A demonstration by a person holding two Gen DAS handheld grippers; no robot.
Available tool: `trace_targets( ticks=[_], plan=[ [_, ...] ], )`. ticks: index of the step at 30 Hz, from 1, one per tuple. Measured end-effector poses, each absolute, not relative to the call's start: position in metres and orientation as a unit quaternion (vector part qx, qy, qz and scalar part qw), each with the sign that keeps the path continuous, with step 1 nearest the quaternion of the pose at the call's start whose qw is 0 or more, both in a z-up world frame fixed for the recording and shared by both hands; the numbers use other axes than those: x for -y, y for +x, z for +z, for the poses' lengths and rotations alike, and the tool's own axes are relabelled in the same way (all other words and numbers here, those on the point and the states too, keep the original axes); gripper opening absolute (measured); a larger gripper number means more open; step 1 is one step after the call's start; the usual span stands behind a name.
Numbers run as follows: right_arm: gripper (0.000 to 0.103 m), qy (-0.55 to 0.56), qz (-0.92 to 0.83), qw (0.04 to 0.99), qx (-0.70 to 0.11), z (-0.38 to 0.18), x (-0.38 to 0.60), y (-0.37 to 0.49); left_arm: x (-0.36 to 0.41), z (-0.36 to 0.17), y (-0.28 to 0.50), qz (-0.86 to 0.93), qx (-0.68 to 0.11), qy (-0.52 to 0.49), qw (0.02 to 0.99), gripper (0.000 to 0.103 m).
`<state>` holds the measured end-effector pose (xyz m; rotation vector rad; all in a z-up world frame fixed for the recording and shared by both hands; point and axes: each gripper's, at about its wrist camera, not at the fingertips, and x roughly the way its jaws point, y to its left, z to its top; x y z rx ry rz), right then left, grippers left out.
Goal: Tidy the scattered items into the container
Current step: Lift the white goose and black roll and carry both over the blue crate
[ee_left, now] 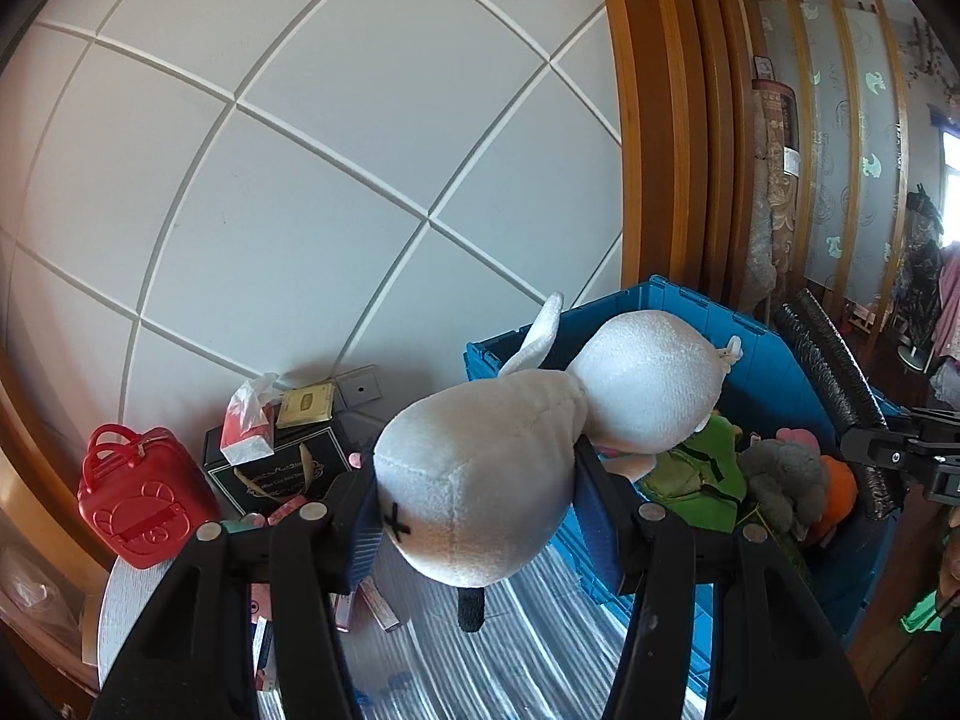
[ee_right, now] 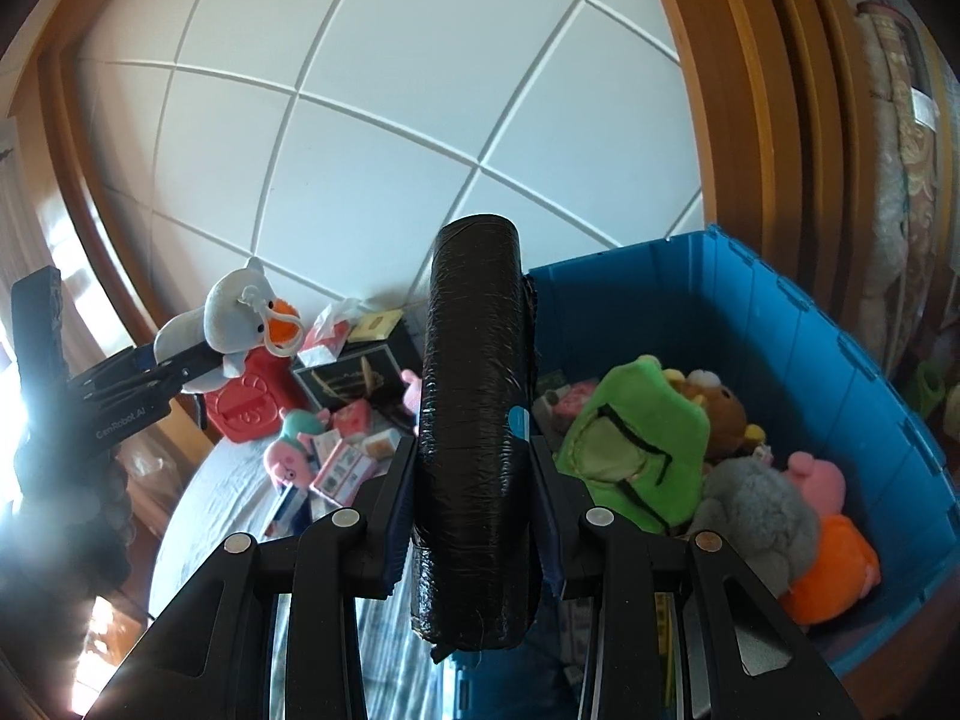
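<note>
1. Beside the panelled wall we find the blue container already holding several soft toys: a green frog plush, a grey plush, an orange one and a pink one. We judge the task roughly half done.
2. Our right gripper is clamped on a black wrapped roll, held upright near the container's left wall, not yet inside.
3. Our left gripper is clamped on a white duck plush, carried in the air near the container rim.
4. Left outstanding on the bed surface: a red case, a black box, a pink pig toy and small cartons.
</note>
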<state>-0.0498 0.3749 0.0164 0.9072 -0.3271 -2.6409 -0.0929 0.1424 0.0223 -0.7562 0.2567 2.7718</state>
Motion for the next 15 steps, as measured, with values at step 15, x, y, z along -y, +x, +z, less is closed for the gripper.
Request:
trace_targets(
  ticks=[15],
  plan=[
    [0.034, 0.321, -0.928, 0.125, 0.141, 0.005, -0.433, -0.066, -0.228, 0.018, -0.127, 0.939, -0.111, -0.267, 0.184, 0.055]
  ],
)
